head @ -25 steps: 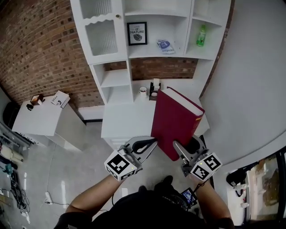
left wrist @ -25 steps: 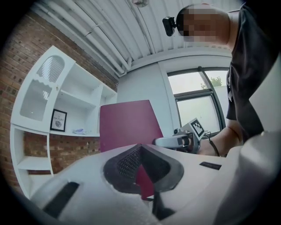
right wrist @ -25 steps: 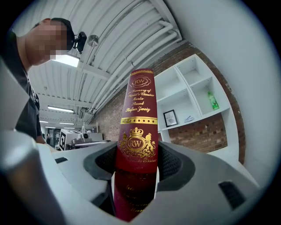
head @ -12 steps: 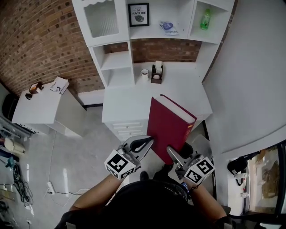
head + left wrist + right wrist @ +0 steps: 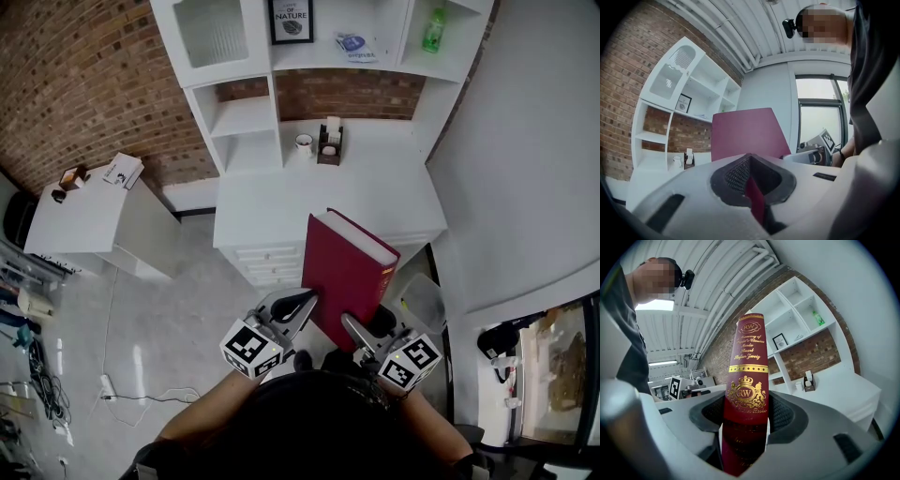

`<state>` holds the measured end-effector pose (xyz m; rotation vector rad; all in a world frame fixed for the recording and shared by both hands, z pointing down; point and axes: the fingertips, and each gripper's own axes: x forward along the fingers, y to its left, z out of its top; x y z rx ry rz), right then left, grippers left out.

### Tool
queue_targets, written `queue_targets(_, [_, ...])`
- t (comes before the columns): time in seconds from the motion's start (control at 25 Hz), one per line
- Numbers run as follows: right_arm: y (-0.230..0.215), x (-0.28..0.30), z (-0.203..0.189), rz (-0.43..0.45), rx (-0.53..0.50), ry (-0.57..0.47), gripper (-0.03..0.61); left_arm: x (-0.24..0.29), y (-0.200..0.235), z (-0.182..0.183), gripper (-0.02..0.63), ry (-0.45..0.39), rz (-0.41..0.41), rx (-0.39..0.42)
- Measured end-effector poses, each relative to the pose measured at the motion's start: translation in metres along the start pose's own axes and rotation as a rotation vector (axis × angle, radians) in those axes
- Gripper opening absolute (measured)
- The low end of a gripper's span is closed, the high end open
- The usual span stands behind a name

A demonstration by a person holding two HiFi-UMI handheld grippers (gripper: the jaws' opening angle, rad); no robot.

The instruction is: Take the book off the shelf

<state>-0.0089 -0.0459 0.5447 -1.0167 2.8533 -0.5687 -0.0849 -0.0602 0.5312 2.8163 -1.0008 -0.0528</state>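
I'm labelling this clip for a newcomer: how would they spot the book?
Find the white shelf unit against the brick wall, then the white desk below it. Just in front, the left gripper and right gripper hold a thick book between them. It is the only dark red thing, with gold lettering on its spine.

left gripper (image 5: pixel 305 302) and right gripper (image 5: pixel 360 328) are both pale grey plastic shells with dark mesh-textured pads (image 5: pixel 783 416), each with a cube (image 5: pixel 250 349) of black-and-white square markers. person's in a dark top (image 5: pixel 319 427), small black camera (image 5: pixel 788 27) on the head.
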Motion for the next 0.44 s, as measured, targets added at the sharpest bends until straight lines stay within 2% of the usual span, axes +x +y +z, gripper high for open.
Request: queue_targets(0.44, [0.0033, 0.0008, -0.0081, -0.011, 0.020, 0.008, 0.241, -0.0043, -0.0013, -0.0012, 0.008, -0.007, 0.005, -0.033])
